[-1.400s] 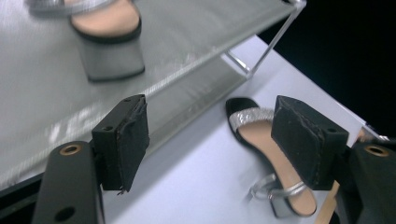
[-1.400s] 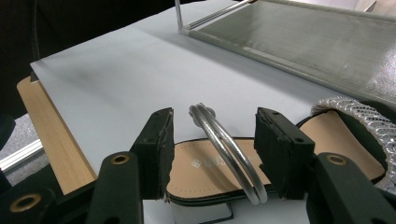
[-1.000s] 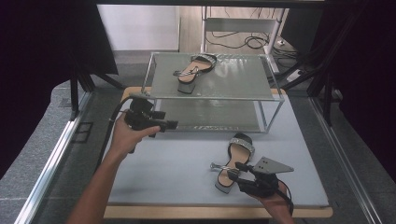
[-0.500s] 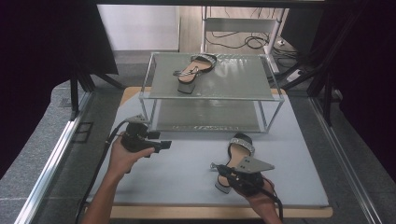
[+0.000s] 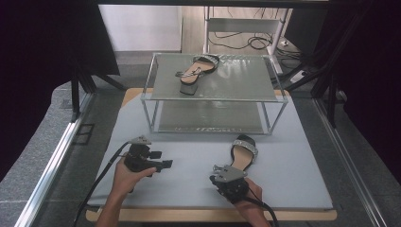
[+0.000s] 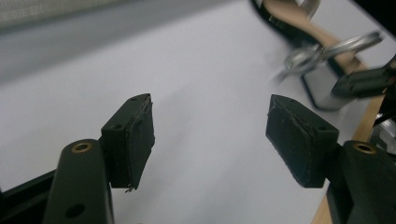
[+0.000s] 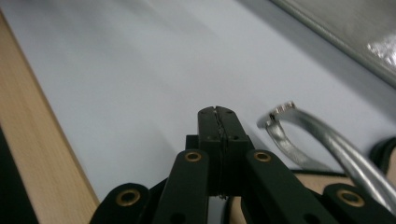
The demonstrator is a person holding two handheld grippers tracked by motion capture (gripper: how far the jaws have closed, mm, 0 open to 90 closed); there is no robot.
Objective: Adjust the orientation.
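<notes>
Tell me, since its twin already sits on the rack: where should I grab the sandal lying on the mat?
Probably the heel end of the sandal, from the near side: it points toward the person, and the silver strap loops loosely above it.

Floor (image 5: pixel 38 156): grey carpet beside the tabletop's left edge.
Curtains (image 5: pixel 42 42): black, on both sides.
Cables (image 5: pixel 246 43): black, on the floor past the far edge.
Tabletop (image 5: pixel 302 189): wood under a grey mat.

In the left gripper view, the sandal (image 6: pixel 322 51) at upper right is blurred and cut by the top edge. In the high view, the right claw (image 5: pixel 222 177) hides its heel.
</notes>
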